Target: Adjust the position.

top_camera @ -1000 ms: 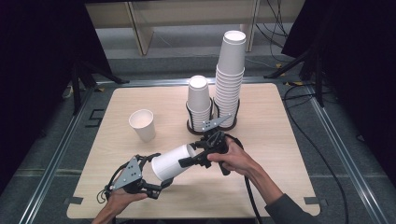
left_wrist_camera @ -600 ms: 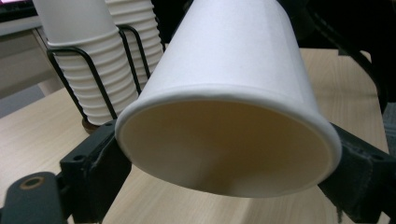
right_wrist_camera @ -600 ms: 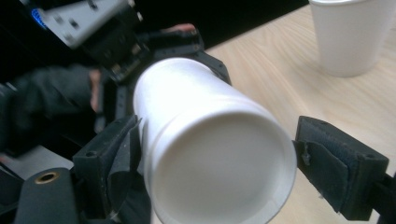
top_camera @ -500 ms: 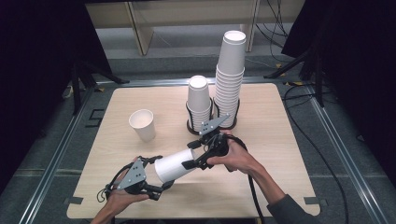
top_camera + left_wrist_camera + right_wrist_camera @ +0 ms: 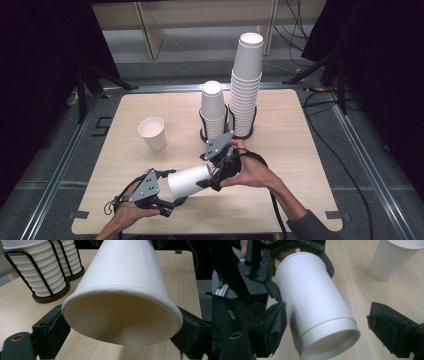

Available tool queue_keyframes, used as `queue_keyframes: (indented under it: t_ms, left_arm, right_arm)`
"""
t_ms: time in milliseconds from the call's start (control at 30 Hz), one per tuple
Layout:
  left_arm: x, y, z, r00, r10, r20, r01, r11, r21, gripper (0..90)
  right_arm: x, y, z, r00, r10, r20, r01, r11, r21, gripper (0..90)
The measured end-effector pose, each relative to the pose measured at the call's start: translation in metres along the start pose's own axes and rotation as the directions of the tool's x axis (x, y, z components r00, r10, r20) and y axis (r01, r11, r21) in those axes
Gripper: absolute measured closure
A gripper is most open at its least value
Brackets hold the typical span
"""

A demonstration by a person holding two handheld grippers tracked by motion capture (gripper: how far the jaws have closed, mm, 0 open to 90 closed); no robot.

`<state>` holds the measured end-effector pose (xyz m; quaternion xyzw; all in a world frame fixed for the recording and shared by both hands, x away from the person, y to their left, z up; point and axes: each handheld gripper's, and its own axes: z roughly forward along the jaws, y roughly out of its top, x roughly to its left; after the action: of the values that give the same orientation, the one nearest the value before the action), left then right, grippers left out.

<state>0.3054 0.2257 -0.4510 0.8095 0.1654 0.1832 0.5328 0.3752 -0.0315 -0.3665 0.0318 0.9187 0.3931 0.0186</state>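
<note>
A white paper cup (image 5: 189,181) lies on its side in the air above the table's near edge, between my two grippers. My left gripper (image 5: 172,189) is shut on its mouth end; the jaws have just been closing with the cup between them. In the left gripper view the black pads press both sides of the cup (image 5: 125,290) at the rim. My right gripper (image 5: 209,177) is at the base end. In the right gripper view its jaws (image 5: 329,327) straddle the cup (image 5: 314,310). They are open, and the right pad stands well clear of it.
A second paper cup (image 5: 152,132) stands upright at the table's left middle. Two cup stacks in black wire holders stand at the back centre, a short one (image 5: 213,107) and a tall one (image 5: 246,85). Bare wooden tabletop (image 5: 300,150) lies to the right.
The cup has sunk a little toward the near edge. The left gripper's jaws have closed onto its rim. The right hand has shifted slightly up and away.
</note>
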Motion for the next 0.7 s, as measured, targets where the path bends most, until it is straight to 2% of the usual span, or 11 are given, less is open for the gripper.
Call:
queue_keyframes:
  t_ms: [100,233,267,300,433,467,500,533,633,667,700]
  left_arm:
    - [0.0,0.0,0.0,1.0,-0.008,0.002,0.008,1.0,0.003,11.2]
    - [0.0,0.0,-0.001,0.9999,-0.012,0.003,0.012,0.9992,0.038,11.2]
    - [0.0,0.0,0.001,0.9998,-0.015,0.009,0.015,0.9996,0.023,11.2]
    - [0.0,0.0,0.001,0.9998,-0.016,0.01,0.015,0.9995,0.027,11.2]
    - [-0.001,0.001,0.001,0.9998,-0.014,0.016,0.013,0.9993,0.035,11.2]
    - [-0.001,0.001,0.0,0.9998,-0.013,0.016,0.012,0.9989,0.046,11.2]
    - [0.001,0.002,-0.002,0.9997,0.02,0.015,-0.021,0.997,0.074,11.2]
    - [-0.001,0.001,0.0,0.9997,-0.012,0.02,0.011,0.9987,0.049,11.2]
    - [-0.002,0.001,0.001,0.9996,-0.012,0.026,0.011,0.9989,0.045,11.2]
    - [-0.002,0.001,0.0,0.9996,-0.009,0.028,0.007,0.9983,0.058,11.2]
    - [-0.002,0.002,0.0,0.9996,0.002,0.027,-0.004,0.9975,0.07,11.2]
  right_arm:
    - [0.003,0.002,0.003,0.9982,-0.059,0.013,0.059,0.998,0.033,16.3]
    - [0.01,0.004,0.01,0.996,-0.08,0.04,0.076,0.993,0.094,16.8]
    - [0.012,0.004,0.012,0.9954,-0.089,0.034,0.085,0.991,0.107,16.9]
    - [0.012,0.005,0.014,0.9925,-0.118,0.033,0.113,0.987,0.112,16.9]
    - [0.017,0.006,0.019,0.991,-0.127,0.042,0.121,0.984,0.128,17.0]
    - [0.018,0.006,0.019,0.9905,-0.132,0.041,0.125,0.982,0.139,17.0]
    - [0.018,0.007,0.021,0.9879,-0.15,0.039,0.143,0.978,0.149,17.0]
    - [0.018,0.007,0.022,0.9849,-0.169,0.035,0.162,0.975,0.154,17.0]
    - [0.02,0.006,0.027,0.9814,-0.189,0.031,0.181,0.968,0.175,17.1]
    - [0.019,0.006,0.029,0.9756,-0.217,0.033,0.207,0.959,0.193,17.2]
    - [0.02,0.006,0.03,0.9749,-0.219,0.041,0.207,0.958,0.198,17.2]
